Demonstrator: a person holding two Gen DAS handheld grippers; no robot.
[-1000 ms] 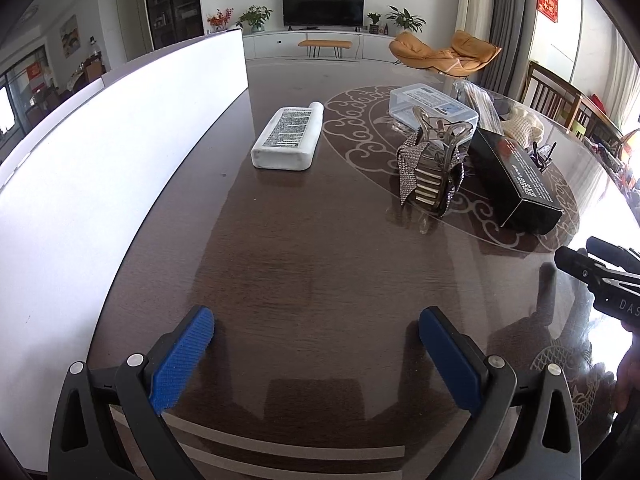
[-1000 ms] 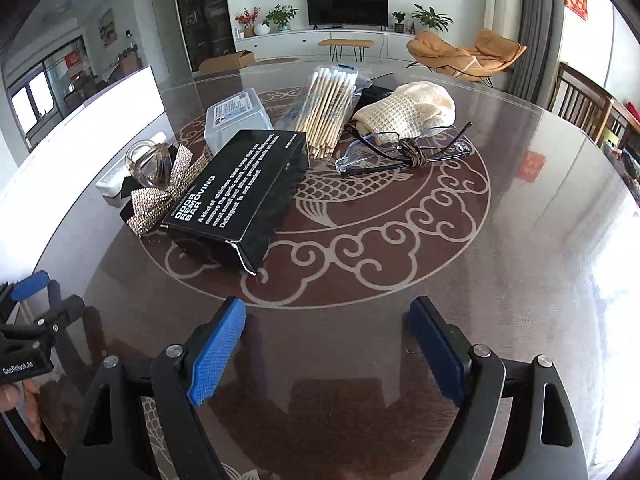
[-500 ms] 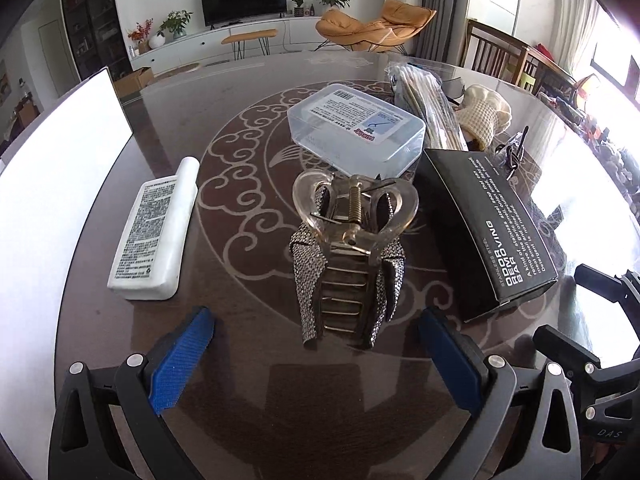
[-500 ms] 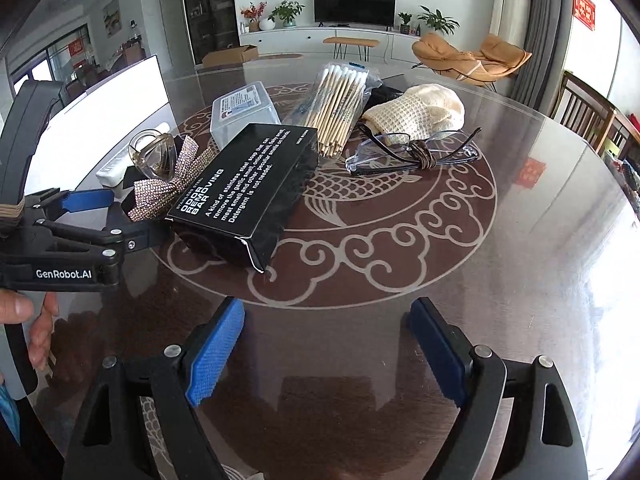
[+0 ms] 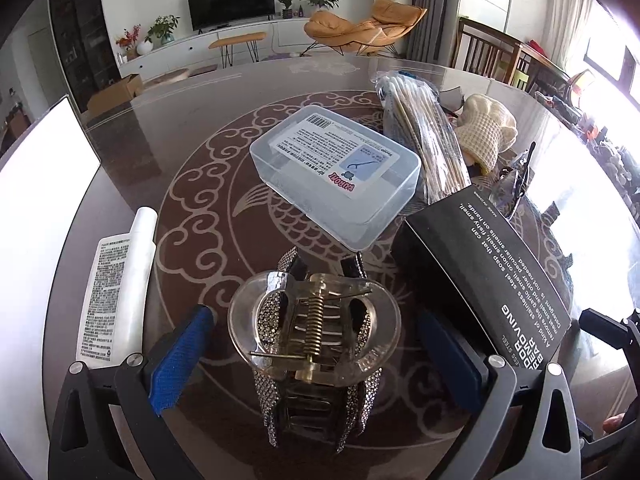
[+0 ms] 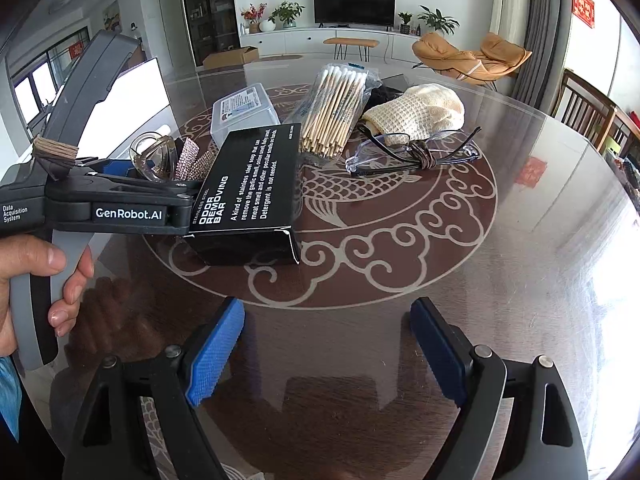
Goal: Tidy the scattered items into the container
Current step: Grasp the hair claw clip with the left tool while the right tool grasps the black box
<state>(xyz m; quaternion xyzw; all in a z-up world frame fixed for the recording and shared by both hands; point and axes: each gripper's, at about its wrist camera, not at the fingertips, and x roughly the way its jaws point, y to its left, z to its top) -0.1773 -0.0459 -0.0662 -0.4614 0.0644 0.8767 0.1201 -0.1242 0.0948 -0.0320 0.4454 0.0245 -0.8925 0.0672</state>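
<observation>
1. The left gripper (image 5: 314,356) has its jaws wide apart, flanking the hair claw (image 5: 314,344) on the bench (image 5: 192,128) without touching it.
2. Only the left view shows the white tube (image 5: 116,300).
3. The right gripper (image 6: 328,352) hangs spread and empty; only its view shows the glasses (image 6: 416,154).

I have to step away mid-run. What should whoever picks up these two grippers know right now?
Left gripper: open, straddling the hair clip, not yet closed on it.
Right gripper: open, empty, over bare table.
On the table: clear box, black box, swab pack, glasses, knit pouch, white tube.
Done: nothing stowed that I can see.
Left: grip the clip, then everything else. The white panel at left may be the container.
</observation>
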